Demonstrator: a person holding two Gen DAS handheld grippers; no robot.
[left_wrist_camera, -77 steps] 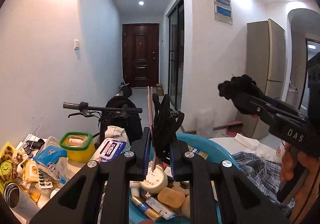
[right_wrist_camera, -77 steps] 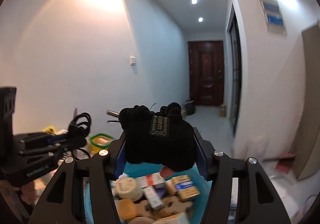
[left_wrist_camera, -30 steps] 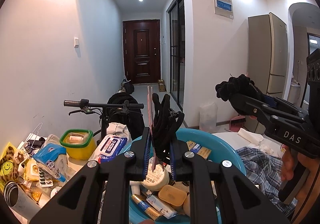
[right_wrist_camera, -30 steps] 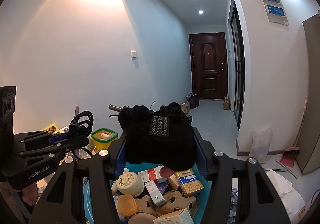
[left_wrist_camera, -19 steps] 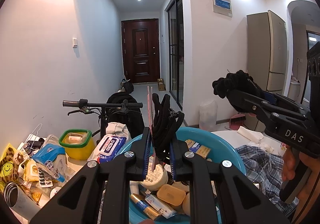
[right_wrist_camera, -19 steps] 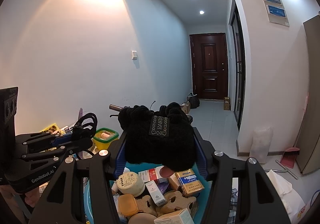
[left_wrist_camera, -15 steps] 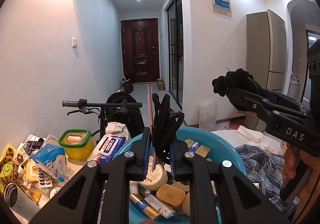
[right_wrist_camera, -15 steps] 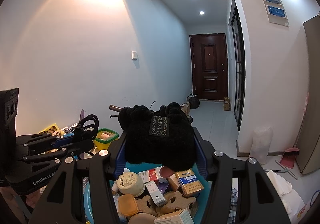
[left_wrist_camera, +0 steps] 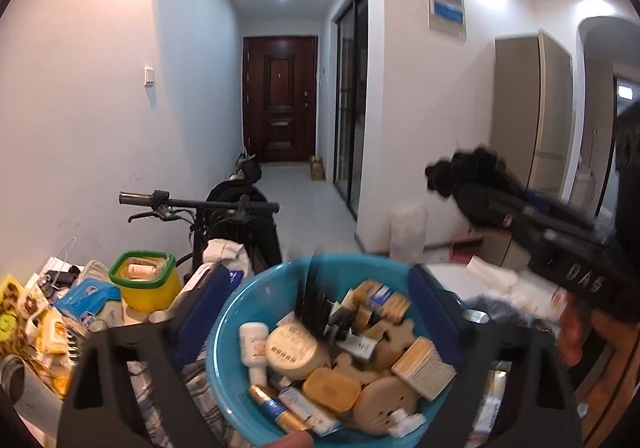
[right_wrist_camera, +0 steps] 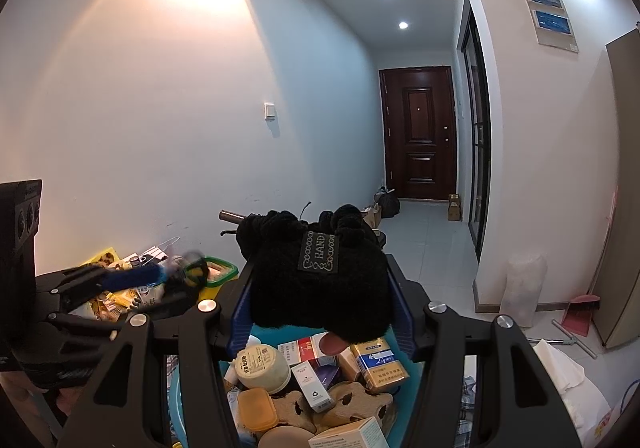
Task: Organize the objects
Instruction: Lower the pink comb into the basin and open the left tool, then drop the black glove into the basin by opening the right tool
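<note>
Overhead, left jaws spread above crowded blue basin (left_wrist_camera: 224, 332); right jaws clamp black glove (right_wrist_camera: 320, 280).

left gripper (left_wrist_camera: 316, 312) fingers motion-blurred, dark thing (left_wrist_camera: 314, 300) over basin (left_wrist_camera: 224, 332) smeared, unidentifiable

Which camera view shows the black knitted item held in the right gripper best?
The right wrist view: the black knitted item fills the centre, clamped between the right gripper fingers, its "HAND" label readable. The left wrist view shows only a blurred dark clump at the gripper's tip, far right, no label visible.
</note>
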